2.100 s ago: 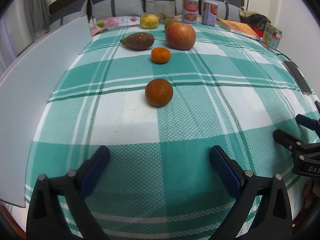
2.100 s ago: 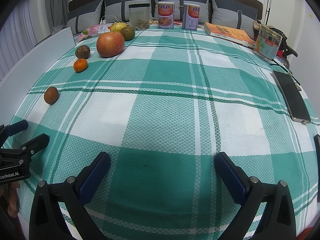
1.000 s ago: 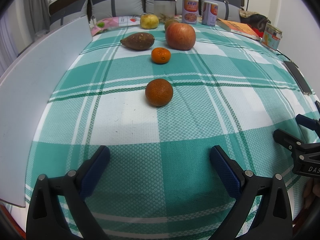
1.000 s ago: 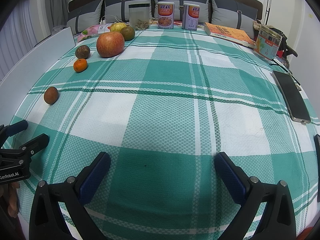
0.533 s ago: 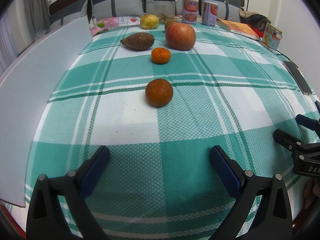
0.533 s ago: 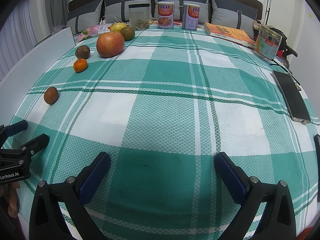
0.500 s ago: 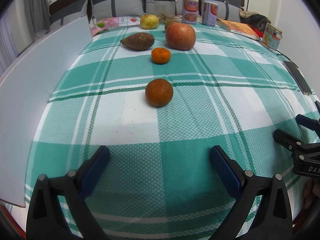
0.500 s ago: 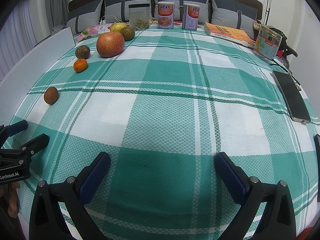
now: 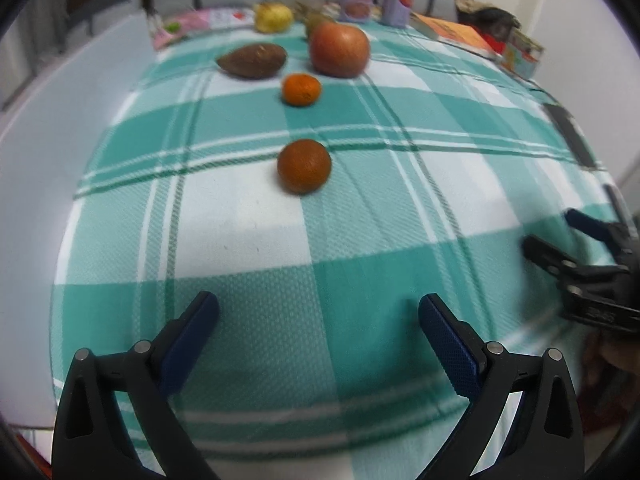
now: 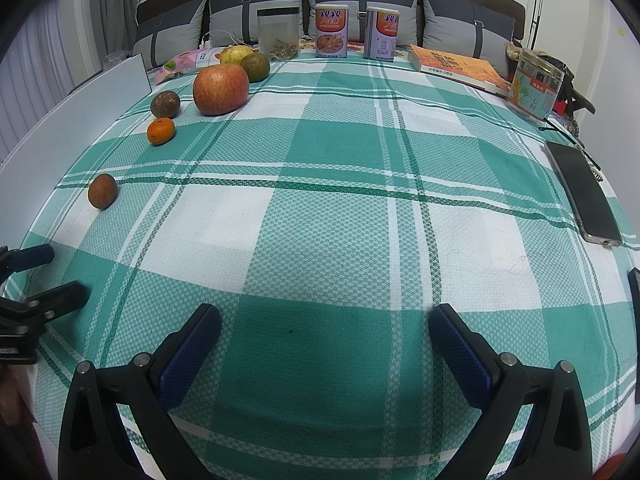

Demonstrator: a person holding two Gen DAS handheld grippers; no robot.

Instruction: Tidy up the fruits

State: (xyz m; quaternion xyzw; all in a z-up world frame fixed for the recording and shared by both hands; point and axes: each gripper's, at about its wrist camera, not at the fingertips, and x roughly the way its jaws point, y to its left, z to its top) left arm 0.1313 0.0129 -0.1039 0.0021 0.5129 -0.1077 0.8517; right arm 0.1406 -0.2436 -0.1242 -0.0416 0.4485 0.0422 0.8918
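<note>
Fruits lie in a loose row on the green plaid cloth (image 9: 360, 240). A dark orange (image 9: 304, 165) lies nearest, ahead of my left gripper (image 9: 318, 316), which is open and empty. Behind it are a small bright orange (image 9: 301, 89), a brown oval fruit (image 9: 253, 60), a red apple (image 9: 339, 50) and a yellow fruit (image 9: 273, 17). The right wrist view shows the dark orange (image 10: 102, 191), small orange (image 10: 161, 131), brown fruit (image 10: 165, 104), apple (image 10: 220, 89) and a green-brown fruit (image 10: 255, 67) at far left. My right gripper (image 10: 325, 334) is open and empty.
Two cans (image 10: 331, 31) and a clear jar (image 10: 279, 34) stand at the back. A book (image 10: 456, 66) and a printed box (image 10: 536, 87) sit at back right, a phone (image 10: 584, 192) along the right edge. A white board (image 9: 48, 128) borders the left side.
The left wrist view has shifted and blurred: my left gripper has started moving forward, and the fruits sit slightly lower in frame. The right gripper has not moved.
</note>
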